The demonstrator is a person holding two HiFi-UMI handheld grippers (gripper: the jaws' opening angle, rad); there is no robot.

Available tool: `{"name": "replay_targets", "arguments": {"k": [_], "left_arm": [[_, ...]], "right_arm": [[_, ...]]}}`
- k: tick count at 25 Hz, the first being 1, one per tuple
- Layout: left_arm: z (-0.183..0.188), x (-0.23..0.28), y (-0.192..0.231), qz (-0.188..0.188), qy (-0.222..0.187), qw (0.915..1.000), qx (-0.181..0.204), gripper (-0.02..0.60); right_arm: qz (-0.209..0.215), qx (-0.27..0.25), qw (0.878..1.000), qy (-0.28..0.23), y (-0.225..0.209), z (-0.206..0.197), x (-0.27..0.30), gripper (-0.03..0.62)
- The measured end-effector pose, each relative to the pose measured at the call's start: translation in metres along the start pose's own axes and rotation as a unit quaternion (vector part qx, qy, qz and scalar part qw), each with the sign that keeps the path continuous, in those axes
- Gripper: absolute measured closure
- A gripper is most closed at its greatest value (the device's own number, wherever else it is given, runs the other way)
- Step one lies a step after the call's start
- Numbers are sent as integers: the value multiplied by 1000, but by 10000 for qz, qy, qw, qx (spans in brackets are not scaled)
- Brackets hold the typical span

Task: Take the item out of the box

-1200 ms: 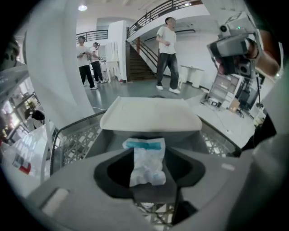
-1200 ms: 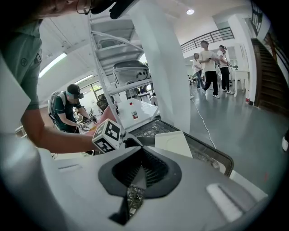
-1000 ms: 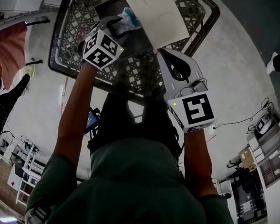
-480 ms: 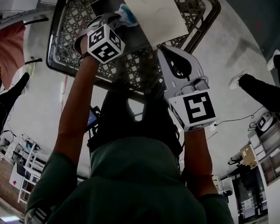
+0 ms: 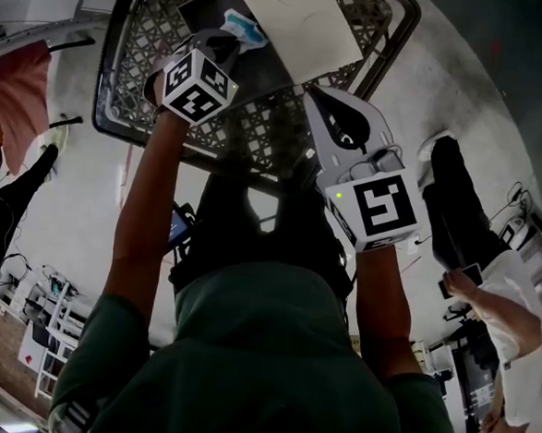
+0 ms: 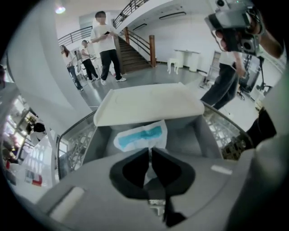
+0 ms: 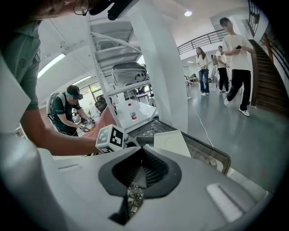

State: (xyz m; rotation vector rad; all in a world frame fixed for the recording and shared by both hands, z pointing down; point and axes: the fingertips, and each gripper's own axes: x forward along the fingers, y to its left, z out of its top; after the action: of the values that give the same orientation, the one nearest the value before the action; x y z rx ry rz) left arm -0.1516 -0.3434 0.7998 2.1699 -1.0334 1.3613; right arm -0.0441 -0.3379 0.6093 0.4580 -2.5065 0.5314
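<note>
A white packet with a blue stripe (image 6: 141, 136) lies in the open grey box (image 6: 212, 135), under the raised white lid (image 6: 149, 101). My left gripper (image 6: 150, 154) has just been closing, and its jaws now pinch the packet's near edge. In the head view the left gripper (image 5: 226, 39) reaches into the box (image 5: 204, 7) and the packet (image 5: 244, 29) sticks out past its tips. My right gripper (image 5: 312, 95) hovers by the lid's (image 5: 298, 23) near edge. In the right gripper view its jaws (image 7: 142, 151) are shut with nothing between them.
The box sits in a black mesh basket (image 5: 124, 62). A person (image 5: 465, 224) stands at the right of the basket. White shelving (image 7: 135, 90) and a seated person in a cap (image 7: 67, 113) are to the left. Other people (image 6: 106, 45) walk near a staircase.
The left gripper's jaws have closed on the packet's edge, and the gripper shifted slightly up-left. A person has walked in at the right of the head view. The right gripper stayed put.
</note>
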Motion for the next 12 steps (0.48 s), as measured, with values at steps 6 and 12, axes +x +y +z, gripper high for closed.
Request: {"name": "replay_targets", "arguments": {"k": [6, 12], "left_arm": [[12, -22, -3, 30, -360, 9992, -141, 565], [29, -61, -7, 129, -704, 9973, -159, 565]], "right_arm": [[6, -97, 10000, -12, 9, 3, -4, 586], [-25, -270, 9994, -192, 22, 20, -16, 586]]}}
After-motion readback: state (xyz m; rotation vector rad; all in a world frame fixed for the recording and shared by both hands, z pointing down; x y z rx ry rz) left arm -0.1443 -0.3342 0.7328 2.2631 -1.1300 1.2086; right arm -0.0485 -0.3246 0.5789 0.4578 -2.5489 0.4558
